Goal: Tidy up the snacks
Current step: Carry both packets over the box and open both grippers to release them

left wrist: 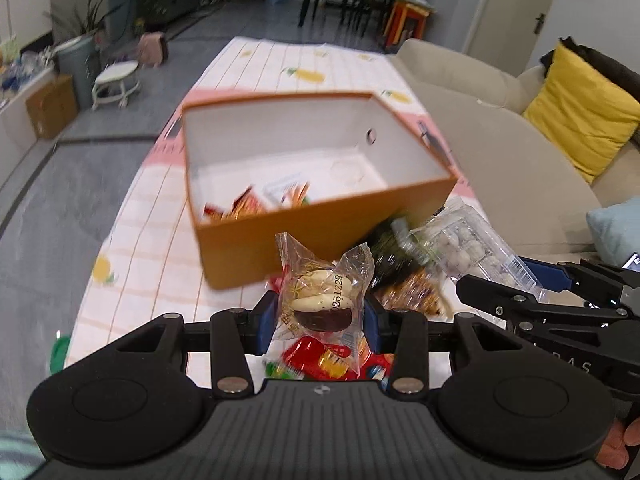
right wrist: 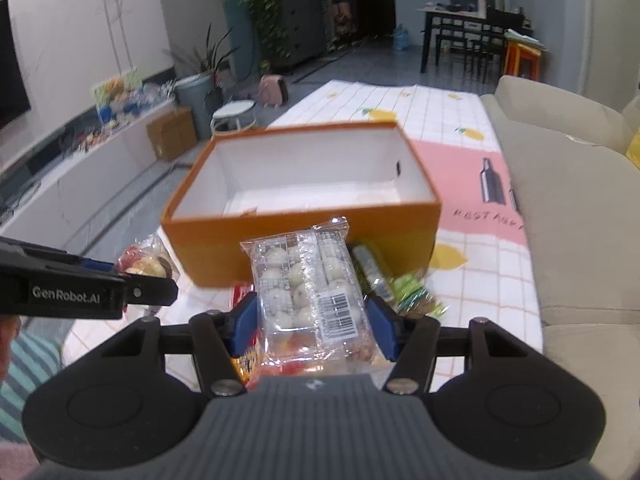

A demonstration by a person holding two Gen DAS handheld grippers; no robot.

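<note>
My left gripper (left wrist: 320, 316) is shut on a clear wrapper of white and brown cookies (left wrist: 322, 302), held above the table in front of the orange box (left wrist: 280, 240). The box is open, white inside, with a few red and orange snack packets (left wrist: 248, 204) at its near end. My right gripper (right wrist: 312, 320) is shut on a clear pack of white round sweets (right wrist: 308, 284), also lifted before the orange box (right wrist: 304, 248). In the left wrist view that right gripper (left wrist: 520, 296) and its sweets pack (left wrist: 468, 248) show at the right.
Loose snacks lie on the checked tablecloth (left wrist: 152, 248) under both grippers: red packets (left wrist: 332, 360), a dark packet (left wrist: 388, 256), green wrappers (right wrist: 408, 292). A beige sofa (right wrist: 568, 208) runs along the right edge of the table. The floor drops off to the left.
</note>
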